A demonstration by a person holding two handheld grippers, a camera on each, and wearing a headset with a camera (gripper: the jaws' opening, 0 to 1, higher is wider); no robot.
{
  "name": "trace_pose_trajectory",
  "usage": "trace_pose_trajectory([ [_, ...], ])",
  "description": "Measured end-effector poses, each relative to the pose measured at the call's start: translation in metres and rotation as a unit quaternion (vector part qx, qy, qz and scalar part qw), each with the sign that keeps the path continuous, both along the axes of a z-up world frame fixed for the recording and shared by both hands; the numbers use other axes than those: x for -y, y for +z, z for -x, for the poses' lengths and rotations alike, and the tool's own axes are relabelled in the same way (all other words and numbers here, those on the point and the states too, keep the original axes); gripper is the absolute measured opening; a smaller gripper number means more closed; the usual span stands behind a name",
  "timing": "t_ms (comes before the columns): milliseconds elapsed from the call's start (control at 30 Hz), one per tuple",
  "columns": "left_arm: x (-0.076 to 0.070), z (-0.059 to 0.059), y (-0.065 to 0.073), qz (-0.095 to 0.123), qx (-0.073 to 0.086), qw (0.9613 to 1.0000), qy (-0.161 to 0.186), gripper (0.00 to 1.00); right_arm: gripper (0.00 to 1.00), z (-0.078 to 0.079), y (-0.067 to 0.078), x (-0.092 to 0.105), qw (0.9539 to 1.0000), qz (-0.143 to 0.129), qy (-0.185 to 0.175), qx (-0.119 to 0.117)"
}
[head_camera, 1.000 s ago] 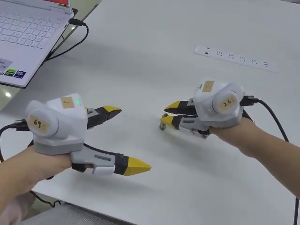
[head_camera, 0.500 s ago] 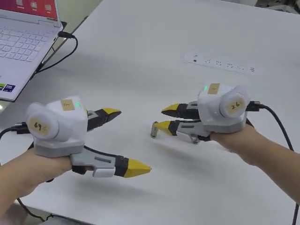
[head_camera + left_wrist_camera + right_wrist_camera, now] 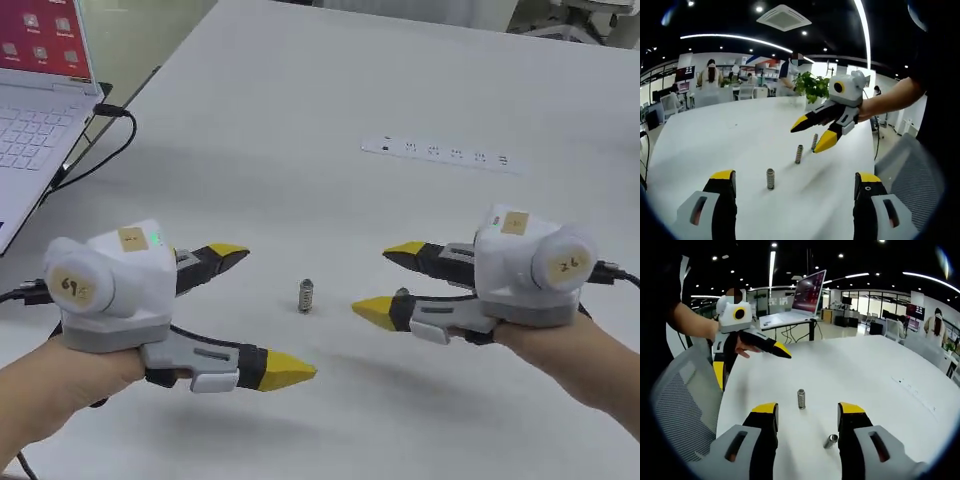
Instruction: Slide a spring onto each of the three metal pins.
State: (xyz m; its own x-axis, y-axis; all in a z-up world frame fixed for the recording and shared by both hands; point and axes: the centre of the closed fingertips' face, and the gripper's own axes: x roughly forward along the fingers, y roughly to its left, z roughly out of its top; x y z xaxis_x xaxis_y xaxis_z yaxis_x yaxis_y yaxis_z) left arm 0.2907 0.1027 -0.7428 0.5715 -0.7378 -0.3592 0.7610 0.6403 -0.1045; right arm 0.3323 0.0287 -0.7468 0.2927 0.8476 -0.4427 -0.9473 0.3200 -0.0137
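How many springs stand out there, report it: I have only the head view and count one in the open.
Observer: The left gripper view shows three upright coiled pieces in a row: near spring, middle spring, far spring.
Operator: Say where the far one sits.
Observer: Right beside the lower yellow tip of the right gripper, which is likely why you miss it.
Operator: Confirm that gripper carries nothing.
Observer: Its own view shows the jaws wide open, with a short metal piece, probably the middle one, on the table between them, ungripped.
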Motion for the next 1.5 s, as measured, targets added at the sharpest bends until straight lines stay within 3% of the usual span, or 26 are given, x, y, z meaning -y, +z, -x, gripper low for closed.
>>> trace_pose_trajectory([
  [233, 0.005, 0.004, 0.002, -0.005, 0.001, 0.9999, -0.011, 0.98, 0.55, 0.006, 0.008, 0.037, 0.9984, -0.035, -0.044, -0.006],
  [567, 0.006, 0.008, 0.004, -0.011, 0.007, 0.9999, -0.007, 0.98, 0.72, 0.016, 0.008, 0.084, 0.9934, -0.052, -0.102, -0.006],
  [867, 0.005, 0.013, 0.008, -0.013, 0.016, 0.9998, 0.001, 0.98, 0.83, 0.026, 0.012, 0.102, 0.9881, -0.078, -0.132, -0.011],
  [1133, 0.002, 0.015, 0.015, -0.004, 0.022, 0.9997, 0.012, 0.98, 0.89, 0.031, 0.005, 0.12, 0.984, -0.079, -0.159, -0.017],
  [1500, 0.001, 0.016, 0.01, 0.005, 0.014, 0.9997, 0.018, 0.98, 0.94, 0.035, 0.004, 0.126, 0.98, -0.086, -0.177, -0.025],
])
